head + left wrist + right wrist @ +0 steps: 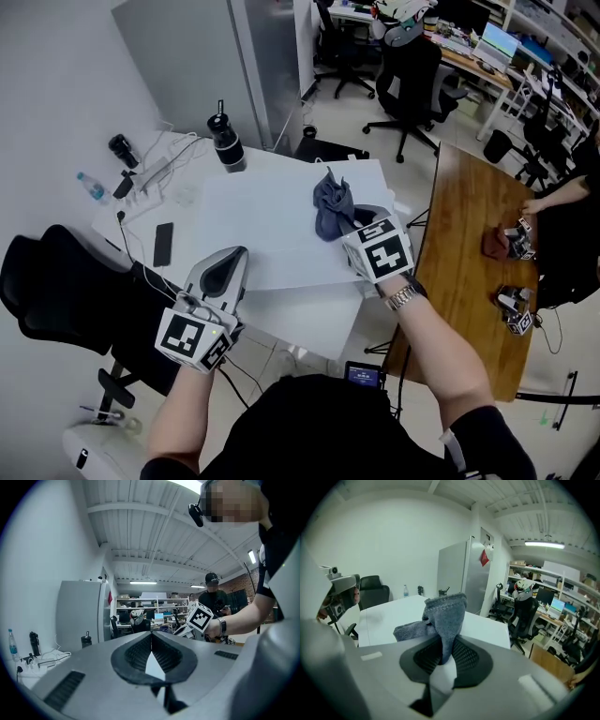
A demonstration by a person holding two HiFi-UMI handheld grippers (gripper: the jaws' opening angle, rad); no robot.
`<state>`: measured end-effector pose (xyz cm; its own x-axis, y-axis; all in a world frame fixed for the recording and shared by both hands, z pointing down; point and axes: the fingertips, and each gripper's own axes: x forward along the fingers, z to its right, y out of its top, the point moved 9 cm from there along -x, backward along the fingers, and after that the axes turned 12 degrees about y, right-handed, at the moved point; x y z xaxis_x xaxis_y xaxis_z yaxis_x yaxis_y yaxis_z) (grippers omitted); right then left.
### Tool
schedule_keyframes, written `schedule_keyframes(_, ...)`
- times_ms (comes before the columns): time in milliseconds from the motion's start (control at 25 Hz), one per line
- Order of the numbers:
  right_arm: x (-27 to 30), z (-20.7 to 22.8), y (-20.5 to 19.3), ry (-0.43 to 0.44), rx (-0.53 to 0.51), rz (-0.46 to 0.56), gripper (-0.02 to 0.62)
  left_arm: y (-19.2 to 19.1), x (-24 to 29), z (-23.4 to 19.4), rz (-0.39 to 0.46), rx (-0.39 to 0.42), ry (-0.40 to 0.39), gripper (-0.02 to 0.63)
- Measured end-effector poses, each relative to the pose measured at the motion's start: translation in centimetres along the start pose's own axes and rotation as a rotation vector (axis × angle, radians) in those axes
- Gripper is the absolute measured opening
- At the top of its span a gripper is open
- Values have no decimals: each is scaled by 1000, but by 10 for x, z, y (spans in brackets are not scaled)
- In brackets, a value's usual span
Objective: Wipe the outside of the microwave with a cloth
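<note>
A blue-grey cloth (333,208) hangs bunched over the right part of the white table (262,234), pinched between the jaws of my right gripper (352,225). In the right gripper view the cloth (443,616) stands up out of the shut jaws of that gripper (443,653) and flops to the left. My left gripper (225,267) is held above the table's near edge, its jaws closed together with nothing between them; the left gripper view shows this gripper (151,637) the same way, pointing level. No microwave shows in any view.
On the table's far left are a black flask (226,141), a water bottle (91,186), a phone (162,244) and cables (155,169). A black chair (56,291) stands to the left. At the wooden table (469,216) on the right, another person (572,216) handles grippers.
</note>
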<state>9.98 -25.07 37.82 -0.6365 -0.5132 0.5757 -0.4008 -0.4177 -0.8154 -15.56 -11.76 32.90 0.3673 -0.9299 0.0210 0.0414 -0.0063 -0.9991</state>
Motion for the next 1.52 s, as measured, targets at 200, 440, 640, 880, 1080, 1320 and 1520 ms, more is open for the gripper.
schedule_keyframes(200, -16, 19, -11, -21, 16, 19, 54, 1, 4, 14, -15, 16, -2, 6)
schedule_keyframes(440, -35, 40, -25, -47, 36, 42, 54, 1, 10, 34, -34, 32, -15, 6)
schedule_keyframes(640, -51, 58, -33, -73, 49, 64, 54, 1, 15, 47, -56, 45, -27, 6)
schedule_keyframes(880, -69, 78, -49, -99, 84, 101, 54, -1, 24, 67, -76, 57, -48, 6)
schedule_keyframes(1080, -79, 93, -60, -121, 104, 125, 54, 1, 28, 82, -84, 67, -58, 6)
schedule_keyframes(1320, -80, 110, -80, -125, 137, 131, 54, -1, 25, 90, -97, 79, -32, 6)
schedule_keyframes(1520, -71, 118, -95, -119, 136, 117, 52, -1, 23, 97, -106, 89, -11, 6)
